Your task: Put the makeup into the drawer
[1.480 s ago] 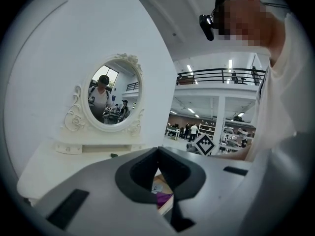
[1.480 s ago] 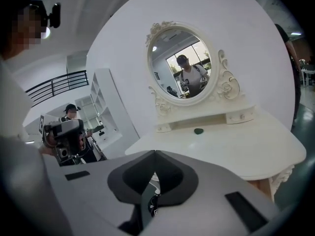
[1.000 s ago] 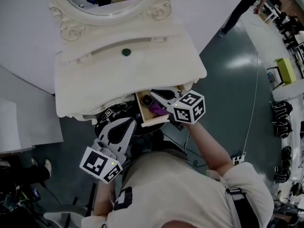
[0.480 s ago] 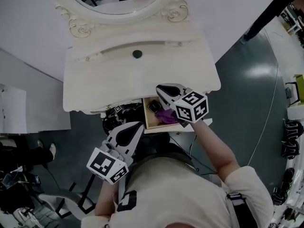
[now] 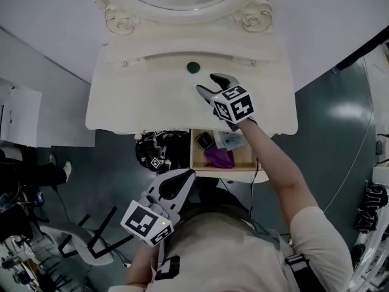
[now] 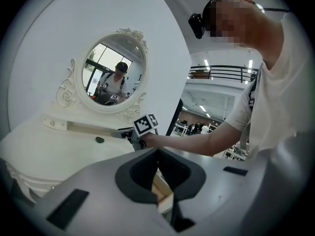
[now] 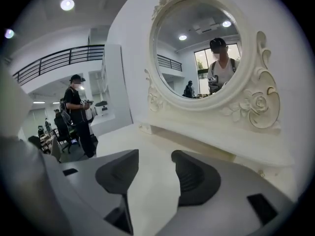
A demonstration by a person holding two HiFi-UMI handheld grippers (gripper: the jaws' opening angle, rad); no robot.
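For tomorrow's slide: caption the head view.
Right gripper, jaws just opened, empty, above vanity near green object; drawer open.

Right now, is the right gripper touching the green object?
Apart. Head view shows bare tabletop between the right gripper and the green object; its jaws have just been opening, empty.

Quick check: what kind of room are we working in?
Probably a large open lab or office hall, not a bedroom: the cream dressing table and oval mirror stand by a bare wall, with a mezzanine railing and a standing person nearby.
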